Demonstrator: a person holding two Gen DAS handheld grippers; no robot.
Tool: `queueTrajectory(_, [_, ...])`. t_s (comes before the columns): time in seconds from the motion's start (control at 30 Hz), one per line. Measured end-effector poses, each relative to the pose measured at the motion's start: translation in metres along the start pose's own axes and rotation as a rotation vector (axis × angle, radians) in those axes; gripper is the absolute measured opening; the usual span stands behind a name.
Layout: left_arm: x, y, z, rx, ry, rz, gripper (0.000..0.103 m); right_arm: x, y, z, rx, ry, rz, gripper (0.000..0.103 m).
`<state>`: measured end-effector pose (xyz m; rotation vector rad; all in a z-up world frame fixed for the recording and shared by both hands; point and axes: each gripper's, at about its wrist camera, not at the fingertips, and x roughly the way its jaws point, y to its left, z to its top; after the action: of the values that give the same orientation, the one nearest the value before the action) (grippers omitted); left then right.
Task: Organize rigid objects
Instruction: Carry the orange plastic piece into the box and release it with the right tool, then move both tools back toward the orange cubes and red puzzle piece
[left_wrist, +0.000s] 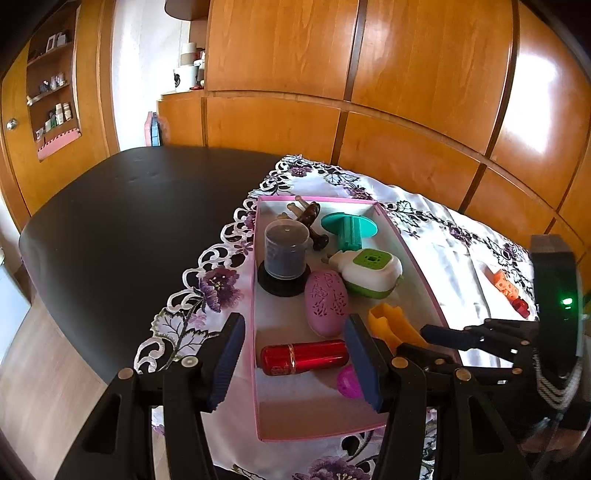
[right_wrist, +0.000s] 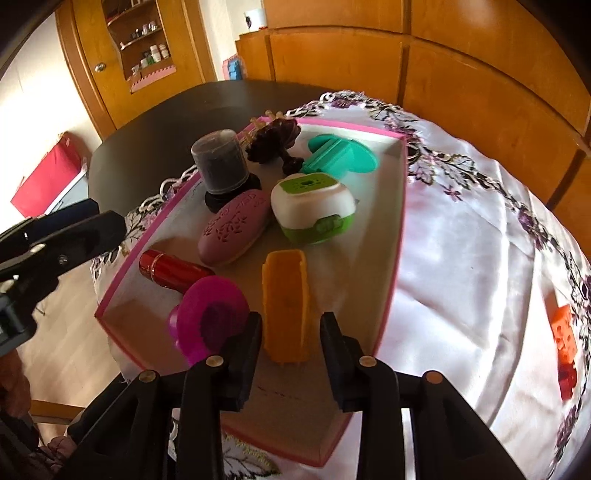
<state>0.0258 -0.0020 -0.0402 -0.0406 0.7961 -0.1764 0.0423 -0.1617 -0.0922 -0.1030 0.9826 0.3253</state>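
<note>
A: Currently, what crowds the pink-rimmed box (right_wrist: 400, 206)?

B: Far end: clear-lidded black canister (right_wrist: 221, 162), dark carved piece (right_wrist: 275, 142), teal spool-shaped part (right_wrist: 341, 155). Middle: mauve oval case (right_wrist: 236, 227) touching the green-and-white device (right_wrist: 312, 208). Near end: red cylinder (right_wrist: 170, 269) lying flat, magenta ring toy (right_wrist: 212, 315) leaning just in front of it, yellow scoop-like piece (right_wrist: 286, 310) lying lengthwise beside the ring.

A: Jaws?

B: Right gripper (right_wrist: 290, 332) straddles the near end of the yellow piece; jaws parted, a gap shows on each side, pads not pressing. Left gripper (left_wrist: 295, 362) hovers over the box's near left corner, jaws open and empty, the box's left wall and the red cylinder between them in the left wrist view.

A: Edges, free room?

B: Box sits on a white embroidered cloth (right_wrist: 461, 258) over the dark surface (left_wrist: 129, 206). Bare floor of the box shows at its near end. Cloth right of the box is mostly bare; an orange-and-red block (right_wrist: 563, 343) lies well apart near the cloth's edge. Wooden cabinets (left_wrist: 369, 92) stand behind the surface.
</note>
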Motion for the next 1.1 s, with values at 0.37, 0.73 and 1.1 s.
queueTrajectory(0.37, [-0.007,-0.014,0.001,0.038,-0.014,-0.017,0.057,-0.046,-0.025,0.000,0.091,-0.130,-0.112,0.032])
queueTrajectory(0.73, [-0.012,-0.047,0.009,0.116,-0.032,-0.063,0.057,-0.085,-0.074,-0.013,0.173,-0.189,-0.237,0.033])
queueTrajectory(1.1, [-0.013,-0.087,0.014,0.206,-0.036,-0.108,0.057,-0.128,-0.149,-0.035,0.315,-0.240,-0.380,0.033])
